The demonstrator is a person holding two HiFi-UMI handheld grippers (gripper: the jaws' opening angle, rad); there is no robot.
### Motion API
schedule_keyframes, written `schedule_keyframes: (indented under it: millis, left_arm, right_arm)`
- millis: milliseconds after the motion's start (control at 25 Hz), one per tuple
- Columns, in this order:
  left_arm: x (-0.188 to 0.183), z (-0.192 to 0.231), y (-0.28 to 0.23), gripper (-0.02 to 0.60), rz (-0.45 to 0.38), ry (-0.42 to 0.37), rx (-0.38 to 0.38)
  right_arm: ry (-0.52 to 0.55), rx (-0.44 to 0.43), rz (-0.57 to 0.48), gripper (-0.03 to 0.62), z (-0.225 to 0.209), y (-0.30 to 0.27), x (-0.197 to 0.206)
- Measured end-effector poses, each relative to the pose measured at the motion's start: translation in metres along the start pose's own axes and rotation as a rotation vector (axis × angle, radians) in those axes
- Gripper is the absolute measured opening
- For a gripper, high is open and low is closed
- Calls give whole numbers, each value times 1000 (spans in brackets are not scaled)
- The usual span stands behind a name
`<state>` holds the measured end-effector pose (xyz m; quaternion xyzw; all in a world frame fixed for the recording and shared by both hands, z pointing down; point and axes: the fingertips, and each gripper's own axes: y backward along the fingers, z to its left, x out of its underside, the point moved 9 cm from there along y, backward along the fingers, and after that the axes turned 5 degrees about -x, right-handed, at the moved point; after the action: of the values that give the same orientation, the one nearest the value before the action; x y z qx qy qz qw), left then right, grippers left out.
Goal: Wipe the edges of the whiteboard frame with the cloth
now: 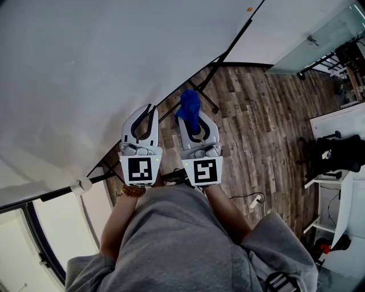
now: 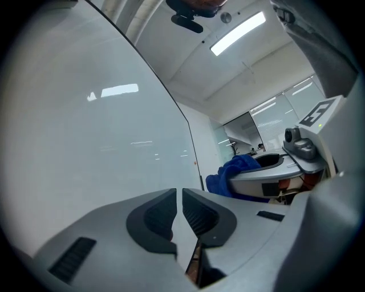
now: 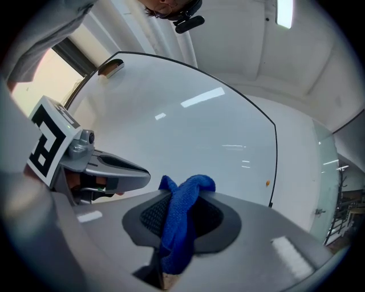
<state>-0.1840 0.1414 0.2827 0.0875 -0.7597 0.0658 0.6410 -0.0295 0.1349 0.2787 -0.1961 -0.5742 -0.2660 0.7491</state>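
The whiteboard (image 1: pixel 85 68) fills the upper left of the head view, and its thin black frame edge (image 1: pixel 188 85) runs diagonally down to the left. My right gripper (image 1: pixel 195 122) is shut on a blue cloth (image 1: pixel 189 102), which bunches out past the jaw tips just right of that edge. My left gripper (image 1: pixel 149 109) hangs beside it, shut with nothing in it, over the frame line. In the right gripper view the cloth (image 3: pixel 179 219) hangs between the jaws, facing the whiteboard (image 3: pixel 188 131). The left gripper view shows the board (image 2: pixel 85 125), the frame edge (image 2: pixel 188 131) and the cloth (image 2: pixel 231 171).
The board's black stand legs (image 1: pixel 205 100) rest on the wood floor (image 1: pixel 256 125). At the right are white furniture (image 1: pixel 336 122) and a black chair or bag (image 1: pixel 336 154). A cable with a plug (image 1: pixel 256 199) lies on the floor. A small orange dot (image 1: pixel 249 9) sits on the board.
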Motion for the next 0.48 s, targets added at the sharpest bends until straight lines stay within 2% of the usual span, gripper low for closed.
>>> schedule_keyframes:
  millis: [320,480]
  left_arm:
    - [14,11,-2,34,3,31,-32]
    - [25,15,1,32,15,66,-19]
  right_arm:
    - [-32,7,42,91,6,-10,5]
    - [-75,-1,48,91,15,-16,10]
